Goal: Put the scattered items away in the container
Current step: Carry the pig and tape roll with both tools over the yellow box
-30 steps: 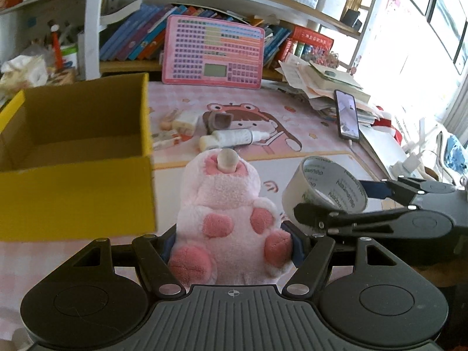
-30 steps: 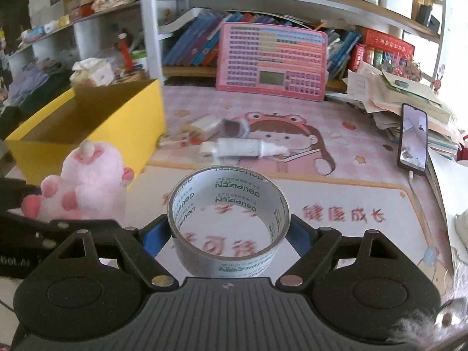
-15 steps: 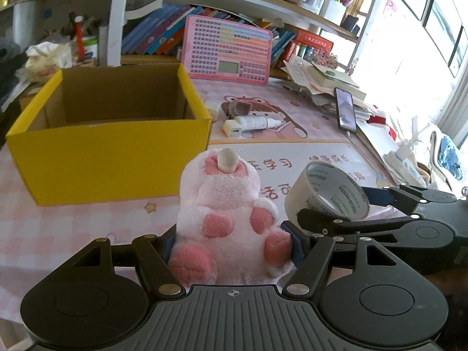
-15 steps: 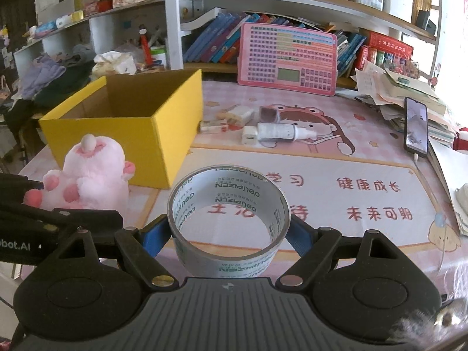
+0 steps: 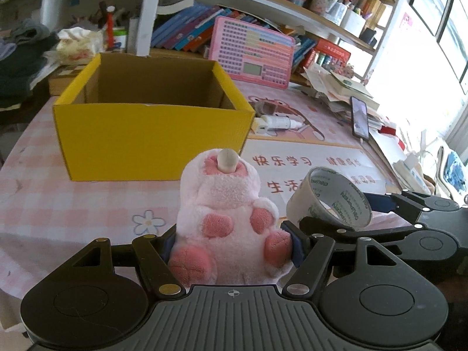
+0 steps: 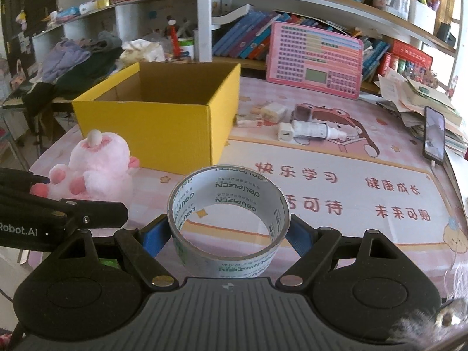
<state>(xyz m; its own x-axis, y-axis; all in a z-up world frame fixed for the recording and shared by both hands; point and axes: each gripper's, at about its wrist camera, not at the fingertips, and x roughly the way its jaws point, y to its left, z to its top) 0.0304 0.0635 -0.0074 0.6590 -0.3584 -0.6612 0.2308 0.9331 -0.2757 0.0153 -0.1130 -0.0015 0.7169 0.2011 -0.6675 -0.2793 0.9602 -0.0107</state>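
Observation:
My left gripper (image 5: pixel 231 242) is shut on a pink plush toy (image 5: pixel 228 222), held above the table's near edge. It also shows in the right wrist view (image 6: pixel 96 169). My right gripper (image 6: pixel 229 234) is shut on a roll of clear tape (image 6: pixel 228 216), also seen in the left wrist view (image 5: pixel 330 201). The open yellow cardboard box (image 5: pixel 152 134) stands ahead and left (image 6: pixel 175 125), and what shows of its inside looks empty. Beyond it lie a white spray bottle (image 6: pixel 316 130), a white charger (image 6: pixel 285 131), a small grey block (image 6: pixel 302 114) and a white eraser-like piece (image 6: pixel 273 109).
A pink calculator board (image 6: pixel 316 61) leans against the bookshelf at the back. A phone (image 6: pixel 434 134) lies at the right beside stacked papers (image 6: pixel 421 99). Clothes (image 6: pixel 76 64) are piled at the far left. The table (image 6: pixel 351 193) has a pink printed mat.
Both grippers have pulled back and upward from the box with their objects still held. The box now looks farther off and its whole front wall shows.

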